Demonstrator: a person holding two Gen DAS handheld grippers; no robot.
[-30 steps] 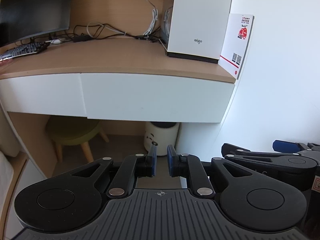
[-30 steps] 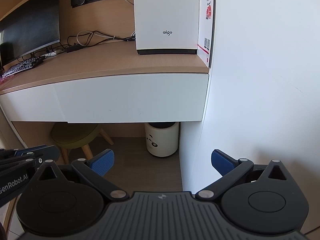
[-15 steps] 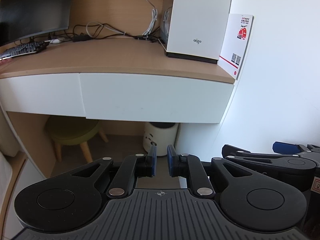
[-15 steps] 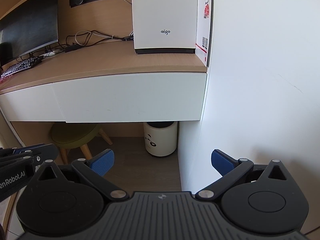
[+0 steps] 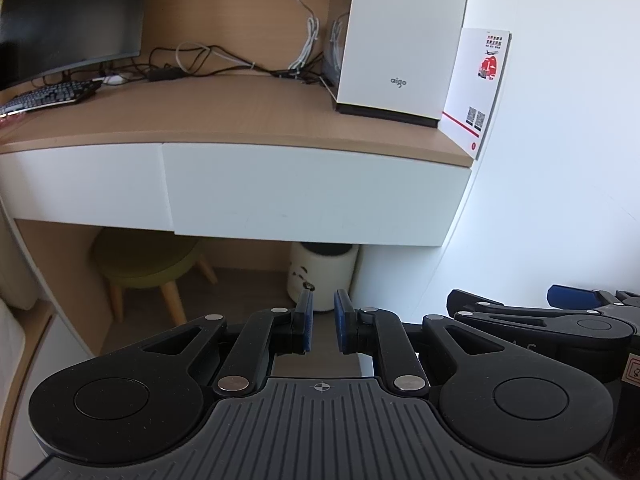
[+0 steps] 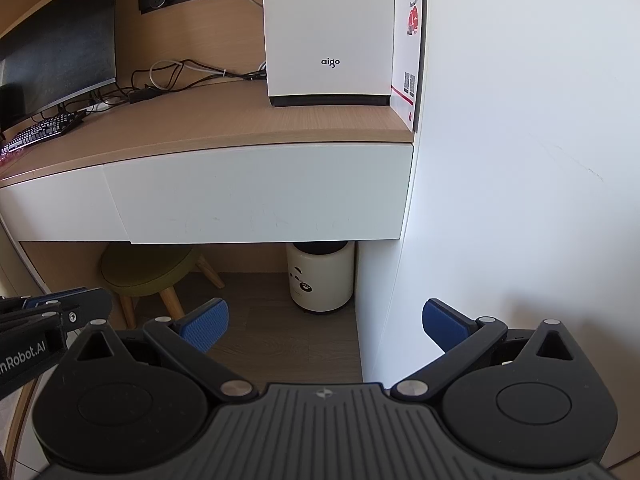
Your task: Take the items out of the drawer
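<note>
Two white handle-less drawer fronts sit under the wooden desktop, both closed, so their contents are hidden. The wide right drawer (image 5: pixel 312 196) (image 6: pixel 260 196) faces both cameras, and the narrower left drawer (image 5: pixel 80 184) (image 6: pixel 52 208) is beside it. My left gripper (image 5: pixel 322 322) hangs in front of and below the right drawer, well short of it, with its blue pads almost together and nothing between them. My right gripper (image 6: pixel 326 322) is held at a similar distance, its jaws spread wide and empty.
On the desk stand a white aigo computer case (image 6: pixel 328 32), a red-and-white card (image 5: pixel 476 88), a monitor (image 5: pixel 68 16), a keyboard (image 5: pixel 48 96) and cables. Under the desk are a green stool (image 6: pixel 148 268) and a white bin (image 6: pixel 320 276). A white wall (image 6: pixel 520 160) closes the right side.
Both views have drifted only slightly; the desk sits a touch nearer. Neither gripper's jaws have changed.
</note>
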